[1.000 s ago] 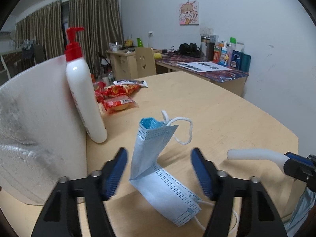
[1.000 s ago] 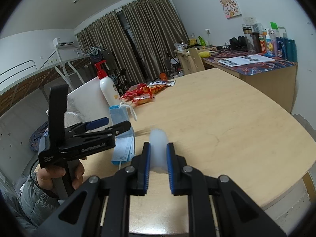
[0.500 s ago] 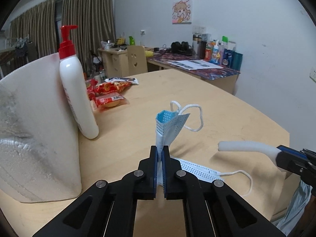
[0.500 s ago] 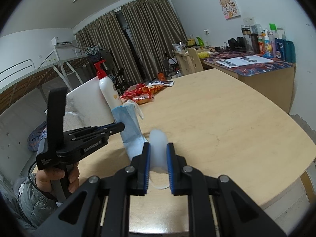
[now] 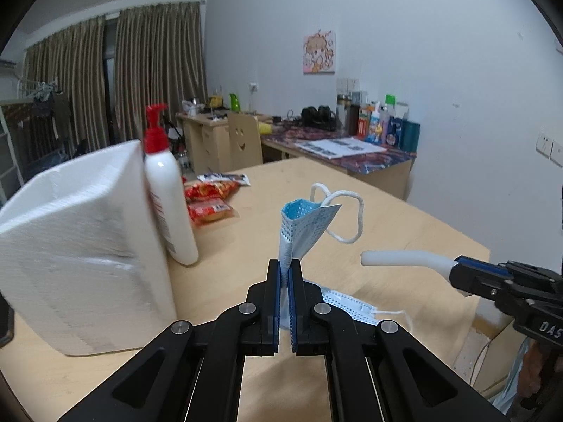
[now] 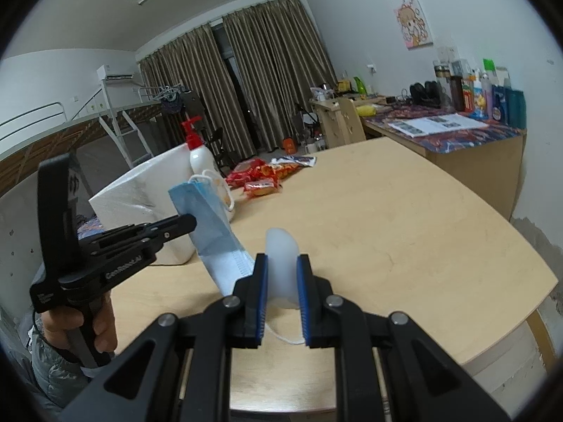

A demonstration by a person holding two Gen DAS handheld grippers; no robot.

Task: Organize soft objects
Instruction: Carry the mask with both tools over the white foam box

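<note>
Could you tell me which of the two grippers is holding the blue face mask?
The left gripper: its jaws pinch the face mask, lifting one end upright. The right gripper instead grips a white foam tube.

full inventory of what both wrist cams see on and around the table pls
face mask: 1, blue and white, clamped upright in left jaws, lower end trailing on table
foam tube: 1, white, held in right jaws above table
tissue pack: 1, white, table's left side
pump bottle: 1, white with red pump, beside tissue pack
snack packets: several, red, mid-table behind bottle
table: 1, light wood
desk: 1, cluttered, by far wall
left gripper: black, blue pads
right gripper: black, blue pads
hand: 1, holding left gripper's handle
</note>
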